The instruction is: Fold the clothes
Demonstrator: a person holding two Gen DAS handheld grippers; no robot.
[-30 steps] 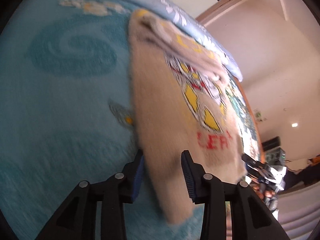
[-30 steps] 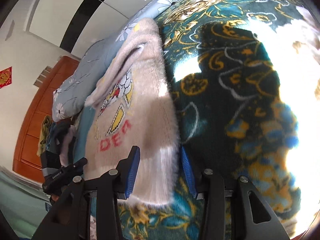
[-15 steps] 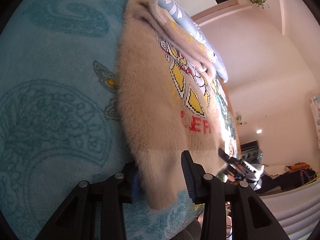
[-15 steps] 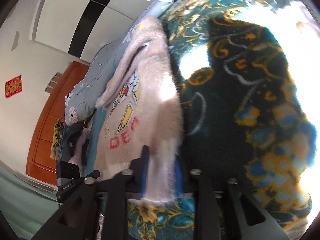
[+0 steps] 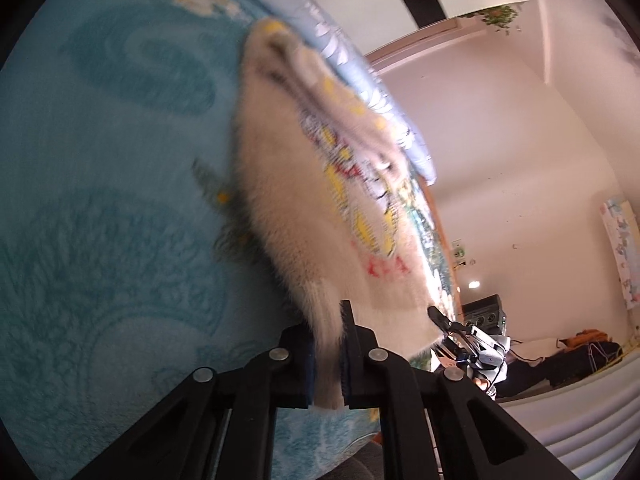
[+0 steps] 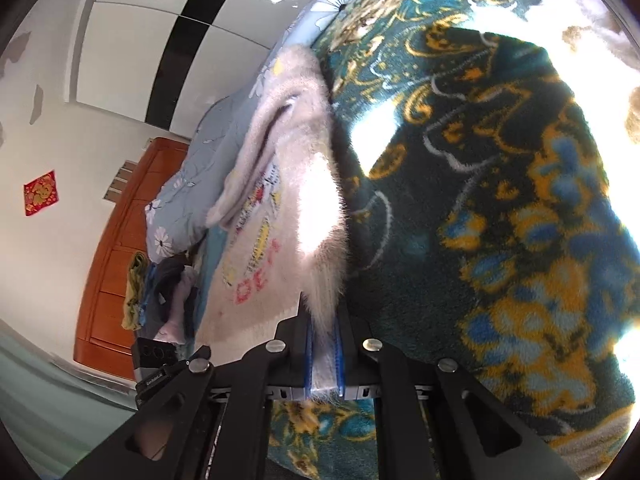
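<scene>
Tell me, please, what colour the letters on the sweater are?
Red, on the cream sweater; the right wrist view shows them best.

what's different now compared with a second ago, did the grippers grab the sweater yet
Yes. Both grippers have just closed on the hem of the cream sweater: the left gripper and the right gripper stood open around its bottom corners a second ago and now pinch them, the right one closing first. The sweater itself lies spread on the blanket as before, sleeve folded across its chest.
</scene>
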